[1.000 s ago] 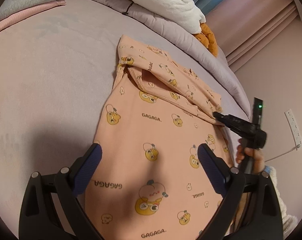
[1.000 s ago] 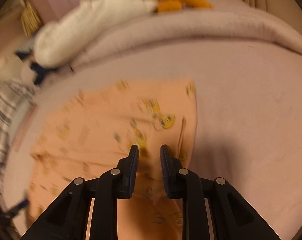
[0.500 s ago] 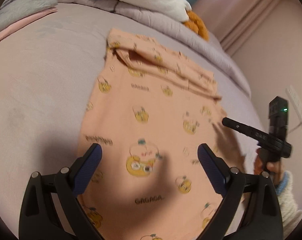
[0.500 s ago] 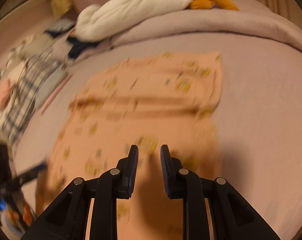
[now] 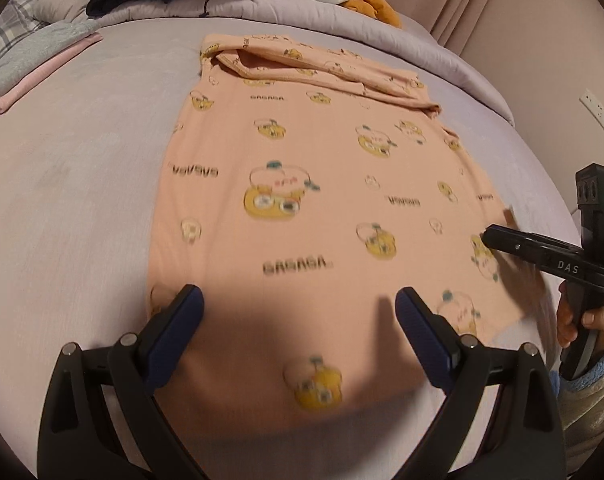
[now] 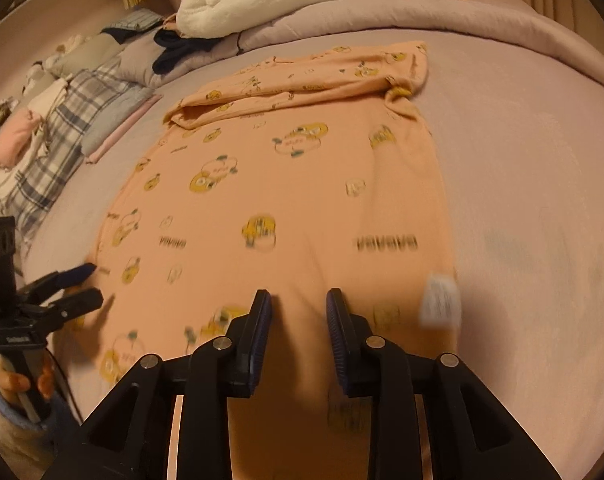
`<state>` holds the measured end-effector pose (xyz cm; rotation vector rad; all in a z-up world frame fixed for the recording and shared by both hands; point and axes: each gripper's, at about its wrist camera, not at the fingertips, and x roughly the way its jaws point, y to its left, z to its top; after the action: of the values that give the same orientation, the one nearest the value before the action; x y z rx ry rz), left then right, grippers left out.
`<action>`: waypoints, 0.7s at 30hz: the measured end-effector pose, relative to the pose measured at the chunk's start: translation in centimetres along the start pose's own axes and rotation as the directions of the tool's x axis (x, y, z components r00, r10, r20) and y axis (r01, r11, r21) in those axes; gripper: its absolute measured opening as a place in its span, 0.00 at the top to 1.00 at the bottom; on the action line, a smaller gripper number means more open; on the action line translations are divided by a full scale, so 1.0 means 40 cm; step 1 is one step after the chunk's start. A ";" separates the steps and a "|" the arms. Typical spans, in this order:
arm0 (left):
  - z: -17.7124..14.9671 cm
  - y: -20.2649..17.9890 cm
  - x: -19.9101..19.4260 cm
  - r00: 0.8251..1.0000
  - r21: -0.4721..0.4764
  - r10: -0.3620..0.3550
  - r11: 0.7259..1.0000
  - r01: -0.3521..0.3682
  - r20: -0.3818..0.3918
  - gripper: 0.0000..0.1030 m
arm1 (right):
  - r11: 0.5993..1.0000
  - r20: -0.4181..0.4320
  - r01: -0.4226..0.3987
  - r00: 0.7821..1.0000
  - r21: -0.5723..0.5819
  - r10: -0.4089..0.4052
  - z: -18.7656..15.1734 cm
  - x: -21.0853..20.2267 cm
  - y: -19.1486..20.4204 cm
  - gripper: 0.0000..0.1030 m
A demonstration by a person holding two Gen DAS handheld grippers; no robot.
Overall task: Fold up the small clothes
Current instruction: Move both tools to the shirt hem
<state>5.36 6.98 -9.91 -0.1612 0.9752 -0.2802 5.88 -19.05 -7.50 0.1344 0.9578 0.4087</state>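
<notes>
I see bare bedsheet at nine o'clock of the peach printed shirt, sleeve folded across. Left gripper gapes wide; right gripper narrow, opening, both empty.

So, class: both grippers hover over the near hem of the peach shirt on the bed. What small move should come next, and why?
Probably lower both grippers onto the near hem and pinch it. The peach shirt lies flat, sleeves already folded across its far end. The left gripper is wide open, the right gripper is opening, and neither holds cloth.
</notes>
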 end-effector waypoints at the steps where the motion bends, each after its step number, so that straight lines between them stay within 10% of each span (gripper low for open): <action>1: -0.006 -0.002 -0.005 1.000 -0.002 0.000 1.000 0.000 -0.002 0.06 | 1.000 0.002 -0.003 1.000 0.003 0.003 -0.011 -0.008 0.002 0.73; 14: -0.051 0.040 -0.107 0.995 -0.158 -0.097 0.983 0.096 0.000 0.06 | 0.999 -0.027 -0.031 0.999 0.026 0.031 -0.098 -0.084 0.011 0.65; 21: -0.038 0.139 -0.161 0.987 -0.299 -0.135 0.941 0.156 0.090 0.06 | 0.958 0.069 -0.164 0.986 0.234 0.152 -0.108 -0.158 -0.099 0.54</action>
<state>1.58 14.22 -7.09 -0.5252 0.9354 -0.2556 0.25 -25.46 -6.27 0.4415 0.9476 0.4337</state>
